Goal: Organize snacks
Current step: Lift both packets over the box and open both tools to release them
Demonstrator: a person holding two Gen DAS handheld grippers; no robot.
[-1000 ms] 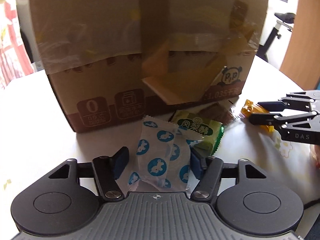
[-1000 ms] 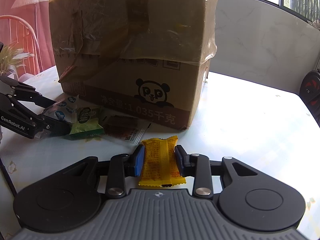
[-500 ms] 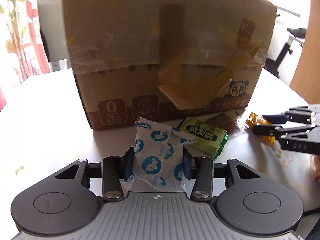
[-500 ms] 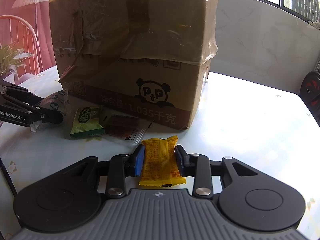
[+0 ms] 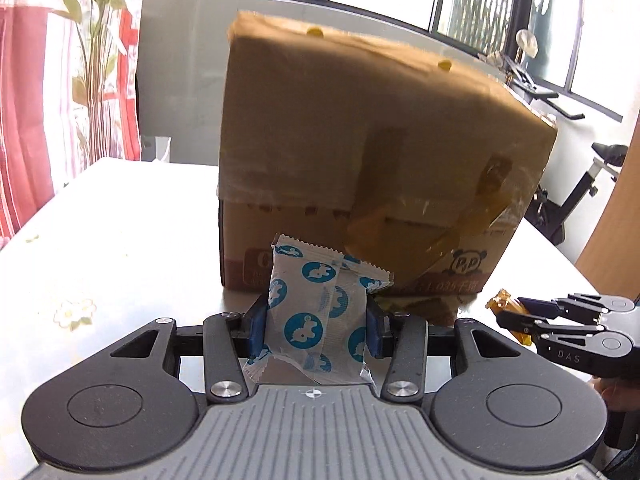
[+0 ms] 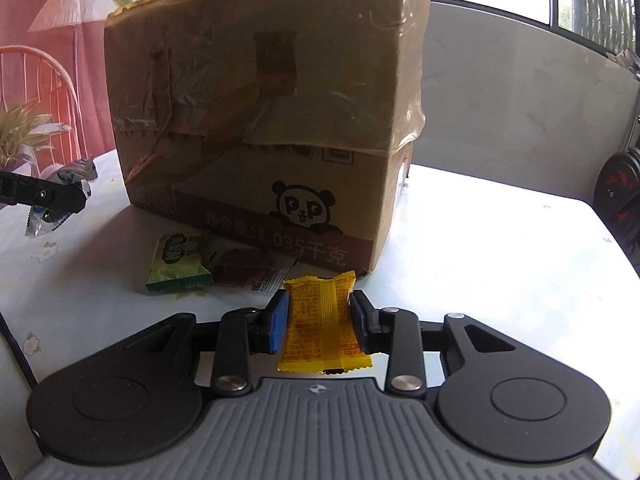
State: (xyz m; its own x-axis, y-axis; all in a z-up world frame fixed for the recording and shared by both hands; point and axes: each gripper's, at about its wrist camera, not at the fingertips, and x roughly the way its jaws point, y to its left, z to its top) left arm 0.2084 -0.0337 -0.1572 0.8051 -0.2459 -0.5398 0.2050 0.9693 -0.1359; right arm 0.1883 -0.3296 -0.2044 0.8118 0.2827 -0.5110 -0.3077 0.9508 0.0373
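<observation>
my left gripper is pinched onto the white packet with blue dots, its blue pads pressing both sides; the packet stands nearly upright between them, raised off the table and in front of the lower face of the cardboard box; from the right wrist view i see that same gripper at the far left edge, level and held above the tablecloth, the packet crumpled at its tip; my right gripper is clamped on the yellow packet, seam side facing the camera, fingers pointing toward the box's near bottom corner; from the left wrist view it comes in from the right, low and roughly level, with an orange-yellow corner of wrapper poking past its fingertips; a green packet and a brown snack in clear wrap lie on the table touching each other, just in front of the box's printed panda; the table is white with small flower prints; behind it i see a low pale wall, windows, red curtains, a plant and a lamp.
</observation>
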